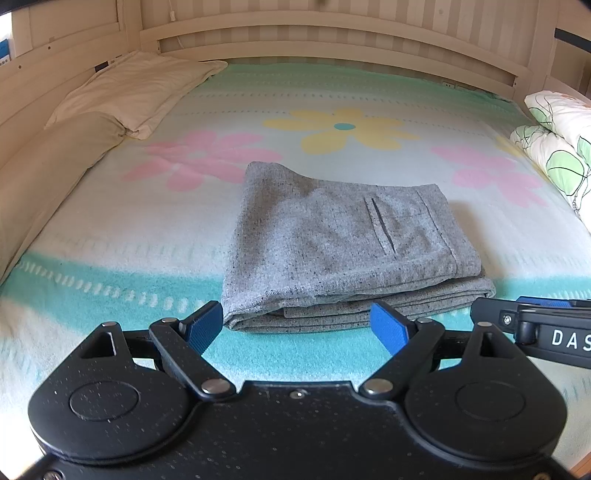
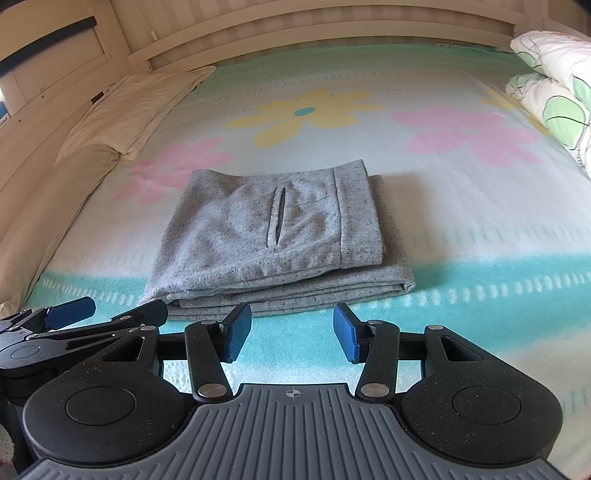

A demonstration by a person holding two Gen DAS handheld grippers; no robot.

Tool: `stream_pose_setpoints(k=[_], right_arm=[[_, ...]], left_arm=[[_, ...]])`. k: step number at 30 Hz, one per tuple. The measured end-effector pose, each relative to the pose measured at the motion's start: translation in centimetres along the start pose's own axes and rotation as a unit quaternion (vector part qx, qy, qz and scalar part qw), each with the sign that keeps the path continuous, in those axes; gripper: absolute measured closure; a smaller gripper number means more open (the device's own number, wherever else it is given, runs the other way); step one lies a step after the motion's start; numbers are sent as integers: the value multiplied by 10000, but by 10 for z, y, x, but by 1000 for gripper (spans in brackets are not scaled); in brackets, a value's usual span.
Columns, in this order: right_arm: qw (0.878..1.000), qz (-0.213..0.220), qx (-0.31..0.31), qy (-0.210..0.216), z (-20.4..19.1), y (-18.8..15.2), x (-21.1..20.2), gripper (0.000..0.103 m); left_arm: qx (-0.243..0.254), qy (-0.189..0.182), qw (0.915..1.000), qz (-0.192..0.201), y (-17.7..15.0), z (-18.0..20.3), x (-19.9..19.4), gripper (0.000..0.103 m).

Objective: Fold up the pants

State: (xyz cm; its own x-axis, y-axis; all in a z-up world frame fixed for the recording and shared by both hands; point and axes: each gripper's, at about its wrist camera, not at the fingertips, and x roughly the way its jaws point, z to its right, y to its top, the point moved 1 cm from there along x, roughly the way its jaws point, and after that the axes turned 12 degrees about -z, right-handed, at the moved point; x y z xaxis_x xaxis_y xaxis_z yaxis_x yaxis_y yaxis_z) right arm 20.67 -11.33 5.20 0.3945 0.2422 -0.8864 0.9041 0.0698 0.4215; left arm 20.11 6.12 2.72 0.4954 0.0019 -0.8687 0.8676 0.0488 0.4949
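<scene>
The grey speckled pants [image 1: 332,243] lie folded into a compact stack on the flowered blanket [image 1: 110,229], pocket slit facing up. They also show in the right wrist view [image 2: 273,236]. My left gripper [image 1: 297,326] is open and empty, its blue pads just in front of the stack's near edge. My right gripper [image 2: 291,332] is open and empty, also just short of the near edge. The right gripper's body shows at the left view's right edge [image 1: 535,325]. The left gripper shows at the right view's left edge [image 2: 74,325].
Two beige pillows [image 1: 129,92] lie along the left side of the bed. A folded floral quilt [image 1: 554,147] sits at the right. A wooden slatted headboard [image 1: 295,33] runs along the back. The blanket [image 2: 461,221] spreads around the pants.
</scene>
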Motion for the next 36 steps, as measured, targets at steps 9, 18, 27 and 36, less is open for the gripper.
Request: stream_pose_setpoints(k=[9,18,27,36], right_arm=[[10000,-4,-11,2,0,0,0,55],[10000,-1,-4,0,0,0,0,55],[10000,-6,-15,6,1,0,1,55],[10000,-18,-5,29,1,-2,1,55]], left_arm=[[-5,18,10000,-20,0,1,1,15],[-30,-5,10000,-45,0,0,2,15],[-30,62,10000,-5,0,0,3,16],[-105,62,9999,-42,1,-2,4,16]])
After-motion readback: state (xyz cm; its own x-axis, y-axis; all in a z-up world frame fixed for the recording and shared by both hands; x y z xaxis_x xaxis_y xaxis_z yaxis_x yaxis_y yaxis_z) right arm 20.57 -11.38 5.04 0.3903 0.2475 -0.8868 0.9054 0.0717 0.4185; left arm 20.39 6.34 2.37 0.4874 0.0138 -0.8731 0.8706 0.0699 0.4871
